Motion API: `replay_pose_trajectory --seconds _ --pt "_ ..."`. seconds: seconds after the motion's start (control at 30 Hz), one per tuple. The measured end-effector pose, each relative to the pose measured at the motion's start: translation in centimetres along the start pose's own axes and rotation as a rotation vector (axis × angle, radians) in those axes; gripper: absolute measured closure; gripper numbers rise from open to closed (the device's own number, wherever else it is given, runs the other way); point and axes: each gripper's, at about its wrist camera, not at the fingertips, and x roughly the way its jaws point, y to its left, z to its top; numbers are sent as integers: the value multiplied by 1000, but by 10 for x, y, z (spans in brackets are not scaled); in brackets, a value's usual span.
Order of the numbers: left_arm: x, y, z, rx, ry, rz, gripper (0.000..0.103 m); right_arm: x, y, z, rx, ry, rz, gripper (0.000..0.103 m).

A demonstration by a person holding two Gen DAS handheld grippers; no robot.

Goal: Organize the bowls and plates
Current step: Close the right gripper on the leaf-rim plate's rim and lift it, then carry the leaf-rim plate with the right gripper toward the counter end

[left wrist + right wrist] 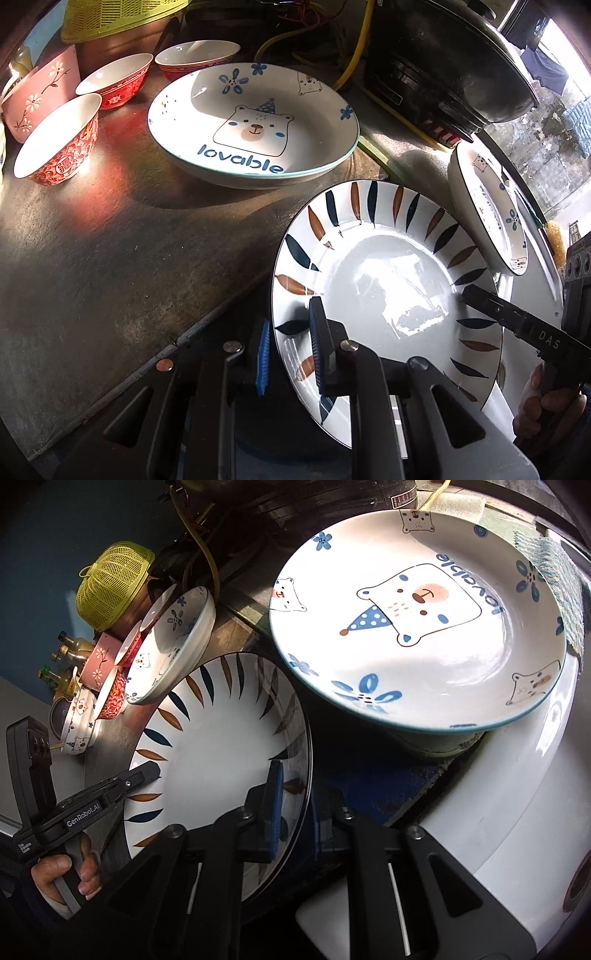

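A white plate with blue and brown leaf marks (388, 291) is held tilted above the worktop by both grippers. My left gripper (291, 347) is shut on its left rim. My right gripper (295, 808) is shut on its right rim (291, 738); the right gripper's finger also shows in the left wrist view (517, 321). A "lovable" bear plate (255, 122) lies on the dark worktop. A second bear plate (421, 620) rests on a stand at the right. Red patterned bowls (61, 144) and a pink bowl (40, 92) stand at the left.
A yellow plastic basket (118, 18) sits at the back left. A black wok (454, 62) and cables stand at the back. A white appliance (517, 794) lies below the plates at right. Bottles (66, 653) stand far left.
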Motion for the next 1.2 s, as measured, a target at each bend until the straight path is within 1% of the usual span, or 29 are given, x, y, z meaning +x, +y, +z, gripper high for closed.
replay_pose_trajectory --seconds 0.33,0.63,0.87,1.2 --pt "-30 11 -6 -40 -74 36 86 -9 27 2 -87 -20 15 89" --pt "-65 42 -22 -135 -146 90 86 -5 66 3 -189 -10 71 89" --pt "-91 77 -47 -239 -183 158 86 12 105 -4 -282 36 129 89" --pt "-127 132 -90 -398 -223 266 86 44 173 -22 -428 122 219 89"
